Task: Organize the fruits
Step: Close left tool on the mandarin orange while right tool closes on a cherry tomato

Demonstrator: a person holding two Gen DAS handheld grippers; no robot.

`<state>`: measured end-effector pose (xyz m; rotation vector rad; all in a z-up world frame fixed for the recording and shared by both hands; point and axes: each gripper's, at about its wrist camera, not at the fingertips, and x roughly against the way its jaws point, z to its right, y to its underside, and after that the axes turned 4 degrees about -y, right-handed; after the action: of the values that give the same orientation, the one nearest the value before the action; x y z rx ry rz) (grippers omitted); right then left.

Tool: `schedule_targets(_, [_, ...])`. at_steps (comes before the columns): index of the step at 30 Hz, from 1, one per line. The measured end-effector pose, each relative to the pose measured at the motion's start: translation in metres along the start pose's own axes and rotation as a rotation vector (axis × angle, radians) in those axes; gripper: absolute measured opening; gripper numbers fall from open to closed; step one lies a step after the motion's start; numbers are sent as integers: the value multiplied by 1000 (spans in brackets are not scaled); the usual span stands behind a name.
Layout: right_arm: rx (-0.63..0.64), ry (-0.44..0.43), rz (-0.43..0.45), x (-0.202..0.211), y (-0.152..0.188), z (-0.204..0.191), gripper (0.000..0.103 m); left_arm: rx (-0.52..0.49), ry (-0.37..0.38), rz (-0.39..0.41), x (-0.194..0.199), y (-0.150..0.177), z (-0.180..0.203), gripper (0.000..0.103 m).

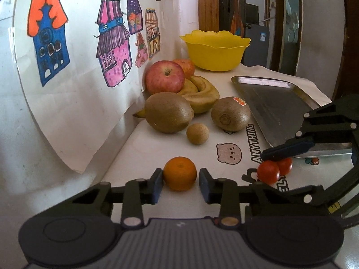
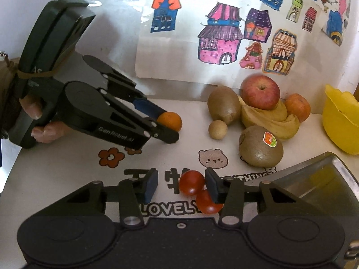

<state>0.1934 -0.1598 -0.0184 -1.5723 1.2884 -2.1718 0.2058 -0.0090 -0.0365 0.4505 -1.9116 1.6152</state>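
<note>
Left tool [image 1: 180, 182]: we see it straddling the mandarin [image 1: 179, 173], lower centre; contact unclear.
Right tool [image 2: 180, 185]: gapped around tomatoes [image 2: 191, 182].
Progress: tray [image 1: 276, 103], bowl [image 1: 214, 51] empty; all fruit remains on table [image 1: 224, 139].

- A home, by the look of it.
- Hand-coloured house drawings [image 2: 222, 33] taped on the wall at 12 o'clock.
- Cartoon-print cloth [image 1: 228, 154] over the desk.
- Wooden door frame [image 1: 207, 4] at 1 o'clock.
</note>
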Motion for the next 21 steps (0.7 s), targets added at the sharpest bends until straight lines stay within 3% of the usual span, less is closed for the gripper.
schedule_targets(10, [16, 73, -77, -6, -9, -5, 36, 15, 22, -8, 7, 3, 4, 35])
schedule_targets(14, [23, 105, -96, -8, -11, -7, 27, 9, 19, -9, 10, 4, 8, 34])
schedule_targets(21, [52, 154, -101, -8, -11, -15, 26, 25, 24, -17, 15, 6, 13, 34])
